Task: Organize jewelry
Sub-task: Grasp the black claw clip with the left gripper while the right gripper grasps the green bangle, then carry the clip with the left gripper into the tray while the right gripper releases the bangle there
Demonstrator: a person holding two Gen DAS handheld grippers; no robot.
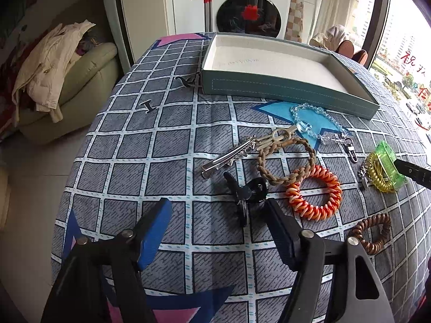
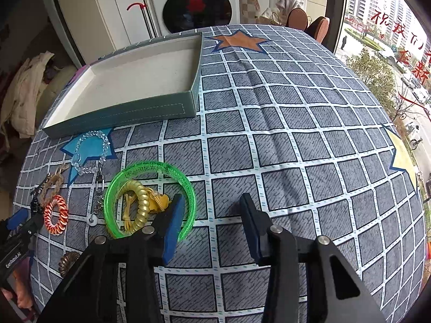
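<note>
Jewelry lies scattered on the checked cloth in front of a shallow teal tray [image 1: 282, 88] [image 2: 129, 113] with a white, bare inside. My left gripper [image 1: 216, 210] is open, low over the cloth; a black claw clip [image 1: 256, 188] lies between its fingertips, close to the right finger [image 1: 277, 220]. An orange coil hair tie [image 1: 334, 183], a braided brown ring [image 1: 309, 150] and a silver hair clip [image 1: 229, 156] lie just beyond. My right gripper [image 2: 211, 202] is open. Its left finger [image 2: 172, 220] stands over a green bangle [image 2: 150, 165], whose right rim runs between the jaws. A yellow coil [image 2: 142, 202] lies inside the bangle.
A clear bead bracelet [image 1: 334, 121] [image 2: 93, 134] with a metal clasp lies near the tray's front wall. A brown coil tie [image 1: 361, 242] sits at the right, near me. The table drops off to a sofa with clothes [image 1: 54, 62] on the left; a washing machine [image 1: 250, 8] stands behind.
</note>
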